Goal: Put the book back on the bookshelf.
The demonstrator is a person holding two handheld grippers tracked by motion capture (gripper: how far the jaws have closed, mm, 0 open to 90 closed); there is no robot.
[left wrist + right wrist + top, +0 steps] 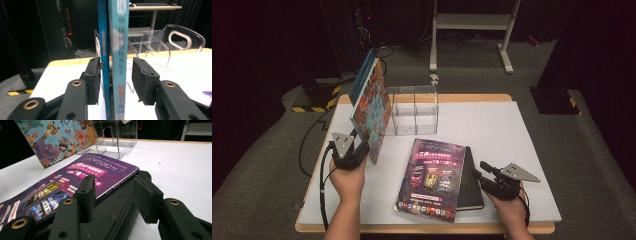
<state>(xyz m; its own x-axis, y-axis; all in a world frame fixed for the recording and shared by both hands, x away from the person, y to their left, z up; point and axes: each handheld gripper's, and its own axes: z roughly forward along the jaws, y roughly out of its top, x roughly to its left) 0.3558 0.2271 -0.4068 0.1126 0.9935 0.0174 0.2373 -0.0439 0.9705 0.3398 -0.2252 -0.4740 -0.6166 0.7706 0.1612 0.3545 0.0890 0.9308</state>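
Dark surroundings frame a white table (522,130), where two blue-spined books (113,62) are stood on edge between the jaws of the left gripper (351,150). One pad is seen against the books and the other just clear, so no grip is shown. Their lower edges are cut off. A clear divided rack (414,110) is set just beside them. The right gripper (113,197) is held part open, empty, over a black notebook (471,182) and purple magazine (432,177).

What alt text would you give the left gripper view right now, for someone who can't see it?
Two thin books stand on edge between the left gripper's black jaws, spines toward the camera; the left pad looks to be against the blue spine, the right pad stands clear of the teal one. Behind them a clear acrylic rack sits on the white table.
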